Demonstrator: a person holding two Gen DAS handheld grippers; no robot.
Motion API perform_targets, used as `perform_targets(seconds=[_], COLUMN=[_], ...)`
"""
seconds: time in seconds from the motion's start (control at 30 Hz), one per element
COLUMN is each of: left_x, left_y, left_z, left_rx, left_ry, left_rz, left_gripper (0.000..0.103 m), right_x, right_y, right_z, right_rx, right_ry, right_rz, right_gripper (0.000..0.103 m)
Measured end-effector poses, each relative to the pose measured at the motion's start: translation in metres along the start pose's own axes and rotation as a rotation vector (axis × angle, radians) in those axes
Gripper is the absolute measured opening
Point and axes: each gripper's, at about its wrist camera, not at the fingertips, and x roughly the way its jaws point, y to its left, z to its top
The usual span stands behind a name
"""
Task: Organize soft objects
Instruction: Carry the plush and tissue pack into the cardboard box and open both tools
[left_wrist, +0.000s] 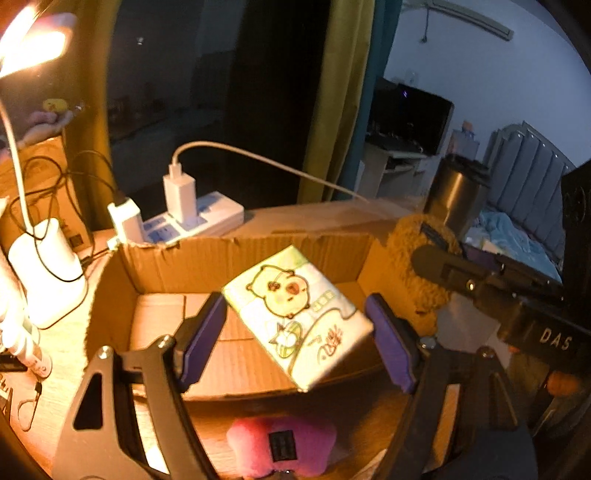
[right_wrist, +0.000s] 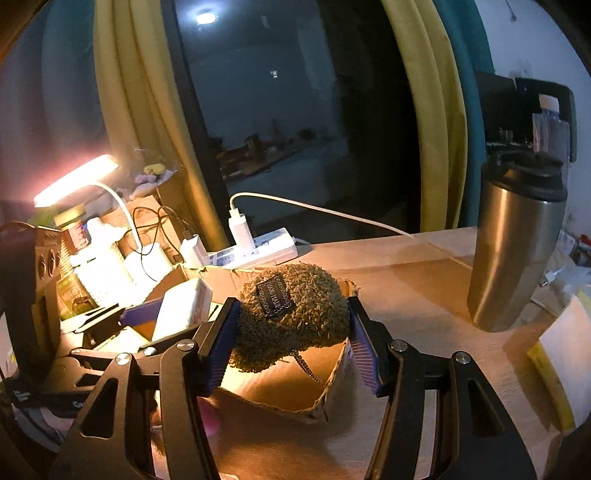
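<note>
My left gripper (left_wrist: 295, 332) is shut on a tissue pack (left_wrist: 297, 315) printed with a yellow cartoon animal, held tilted over the open cardboard box (left_wrist: 207, 266). My right gripper (right_wrist: 290, 341) is shut on a fuzzy olive-brown plush (right_wrist: 295, 317) with a black label, held over the box's right corner (right_wrist: 332, 391). That plush (left_wrist: 417, 258) and the right gripper (left_wrist: 480, 280) show at the right in the left wrist view. The tissue pack (right_wrist: 184, 306) and a left fingertip (right_wrist: 142, 314) show at the left in the right wrist view. A pink plush (left_wrist: 280, 448) lies in front of the box.
A white power strip (left_wrist: 192, 221) with chargers and a cable lies behind the box. A lit desk lamp (left_wrist: 40, 266) stands at the left. A steel tumbler (right_wrist: 513, 243) stands on the desk at the right. Curtains and a dark window are behind.
</note>
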Motion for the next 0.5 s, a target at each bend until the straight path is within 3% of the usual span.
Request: perform_targets(seconds=[0.13, 0.23, 0.5], left_x=[0.001, -0.006, -0.043], left_y=[0.000, 0.003, 0.011], left_z=[0.001, -0.001, -0.001], left_rx=[0.003, -0.005, -0.011], left_ry=[0.000, 0.003, -0.046], left_rz=[-0.017, -0.026, -0.011], left_gripper=[0.094, 0.095, 0.095], right_x=[0.006, 0.005, -0.015], right_y=[-0.003, -0.003, 0.007], right_z=[0.000, 0.001, 0.007], right_rx=[0.014, 0.020, -0.004], right_ry=[0.020, 0.018, -0.013], right_rz=[-0.012, -0.017, -0.065], right_gripper=[0.068, 0.073, 0.073])
